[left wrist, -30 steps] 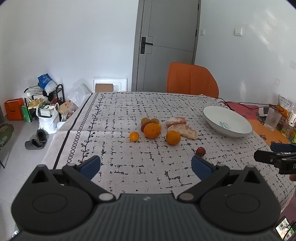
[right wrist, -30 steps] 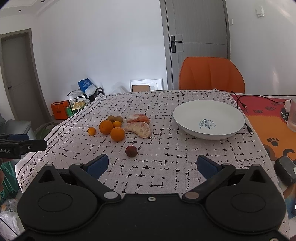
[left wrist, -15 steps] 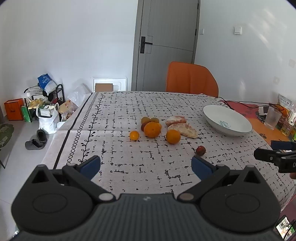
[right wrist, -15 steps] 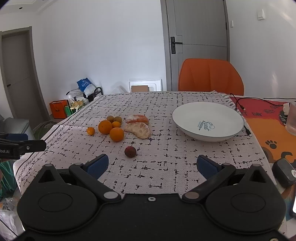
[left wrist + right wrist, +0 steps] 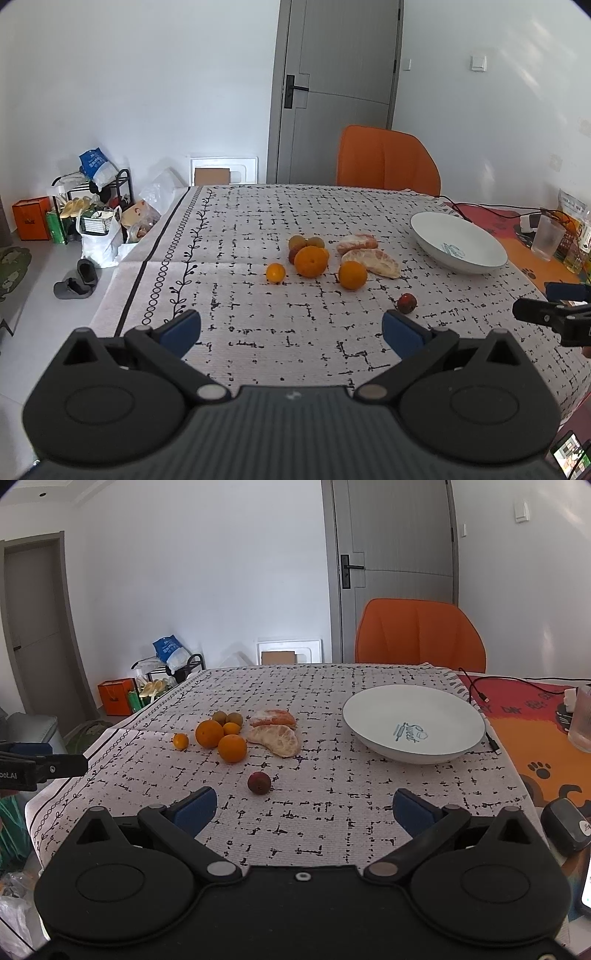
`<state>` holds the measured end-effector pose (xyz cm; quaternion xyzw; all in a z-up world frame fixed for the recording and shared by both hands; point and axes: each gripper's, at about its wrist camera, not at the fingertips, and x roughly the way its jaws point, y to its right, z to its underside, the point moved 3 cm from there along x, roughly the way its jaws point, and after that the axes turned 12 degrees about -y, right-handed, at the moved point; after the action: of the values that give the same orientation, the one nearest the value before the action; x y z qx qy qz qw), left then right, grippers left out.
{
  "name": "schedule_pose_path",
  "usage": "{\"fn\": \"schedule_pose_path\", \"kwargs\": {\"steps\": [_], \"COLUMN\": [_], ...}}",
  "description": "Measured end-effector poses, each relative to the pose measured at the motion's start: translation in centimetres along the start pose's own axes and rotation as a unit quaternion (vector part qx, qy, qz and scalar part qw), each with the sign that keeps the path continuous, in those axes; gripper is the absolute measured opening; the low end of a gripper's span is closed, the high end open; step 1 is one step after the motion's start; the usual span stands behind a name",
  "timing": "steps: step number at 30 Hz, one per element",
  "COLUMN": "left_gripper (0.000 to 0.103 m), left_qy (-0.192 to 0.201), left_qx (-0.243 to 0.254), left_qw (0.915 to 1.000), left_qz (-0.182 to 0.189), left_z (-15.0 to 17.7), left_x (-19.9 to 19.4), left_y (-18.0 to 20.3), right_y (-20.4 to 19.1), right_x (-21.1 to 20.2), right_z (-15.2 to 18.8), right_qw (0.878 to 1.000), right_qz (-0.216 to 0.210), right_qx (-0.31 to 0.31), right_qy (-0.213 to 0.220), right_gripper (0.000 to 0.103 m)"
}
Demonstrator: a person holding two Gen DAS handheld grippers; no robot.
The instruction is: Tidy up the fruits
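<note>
Right wrist view: right gripper (image 5: 303, 810) jaws spread wide, holding nothing, hovering over the patterned tablecloth (image 5: 332, 812). Dark red fruit (image 5: 259, 782) sits alone just ahead of it, left of the white bowl (image 5: 413, 723). Oranges (image 5: 232, 748), small brown fruits (image 5: 227, 718) and peeled citrus pieces (image 5: 275, 738) cluster further left of the bowl, apart from it. Bowl has no fruit in it. Left wrist view: left gripper (image 5: 291, 328) also wide open, gripping nothing, over the cloth; orange chair (image 5: 384, 162) behind the bowl.
</note>
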<state>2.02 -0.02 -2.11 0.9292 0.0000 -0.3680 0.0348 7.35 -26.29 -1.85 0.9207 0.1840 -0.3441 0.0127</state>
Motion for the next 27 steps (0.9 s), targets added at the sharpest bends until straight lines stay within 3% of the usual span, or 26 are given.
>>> {"fn": "schedule_pose_path", "kwargs": {"steps": [21,27], "left_gripper": [0.103,0.103], "left_qy": [-0.001,0.005], "left_qx": [-0.004,-0.006], "left_qw": [0.9999,0.9999], "left_qz": [0.010,0.014], "left_z": [0.0,-0.3], "left_x": [0.7,1.3], "left_y": [-0.6,-0.9], "right_y": [0.1,0.4], "right_x": [1.3,1.6], "right_z": [0.4,0.3], "right_qw": [1.000,1.000], "right_qz": [0.004,-0.004], "right_qx": [0.001,0.001], "right_qy": [-0.005,0.015], "right_gripper": [0.103,0.103]}}
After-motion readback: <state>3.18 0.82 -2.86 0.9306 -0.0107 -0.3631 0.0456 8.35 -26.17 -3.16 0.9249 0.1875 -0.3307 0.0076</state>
